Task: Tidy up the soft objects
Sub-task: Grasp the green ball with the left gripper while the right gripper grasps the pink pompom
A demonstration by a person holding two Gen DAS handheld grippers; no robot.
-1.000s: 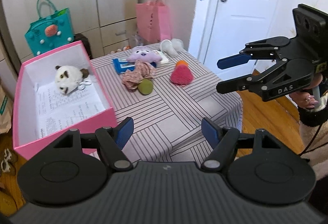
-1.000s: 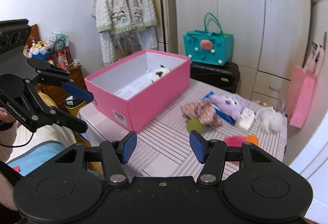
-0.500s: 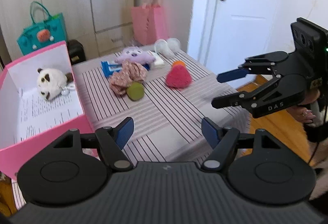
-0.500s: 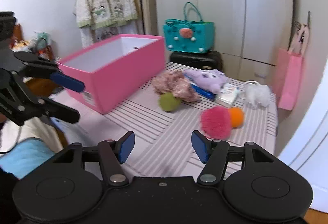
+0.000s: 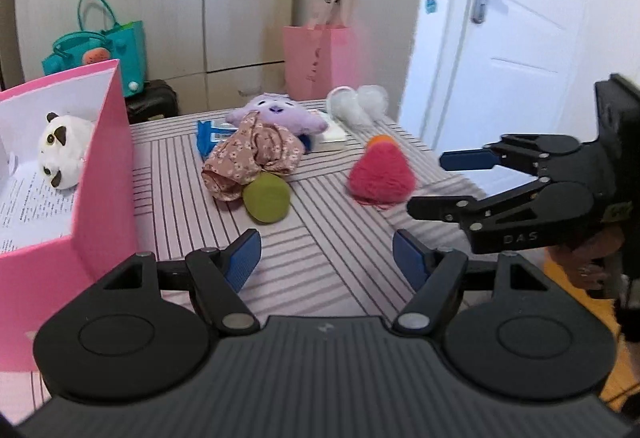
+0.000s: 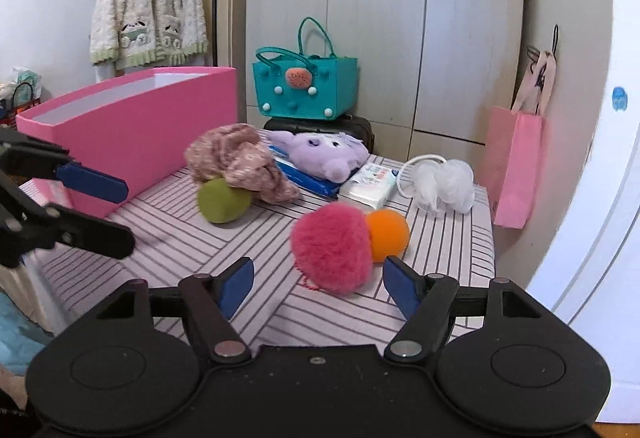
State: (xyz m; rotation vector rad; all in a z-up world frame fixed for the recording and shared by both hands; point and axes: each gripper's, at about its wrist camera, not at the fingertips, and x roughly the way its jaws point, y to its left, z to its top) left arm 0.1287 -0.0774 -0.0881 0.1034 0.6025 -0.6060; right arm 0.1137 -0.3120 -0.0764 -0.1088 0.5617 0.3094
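Note:
On the striped table lie a pink fluffy pom with an orange ball against it, a green ball, a floral pink cloth, a purple plush and a white puff. A panda plush lies inside the pink box. My right gripper is open, low over the table just before the pink pom. My left gripper is open and empty, short of the green ball.
A tissue pack and a blue packet lie by the purple plush. A teal bag stands on a black case behind the table, a pink paper bag to the right, a white door beyond.
Both grippers have moved forward and lower toward the table. The pink pom now sits close in front of the right gripper. Both stay open.

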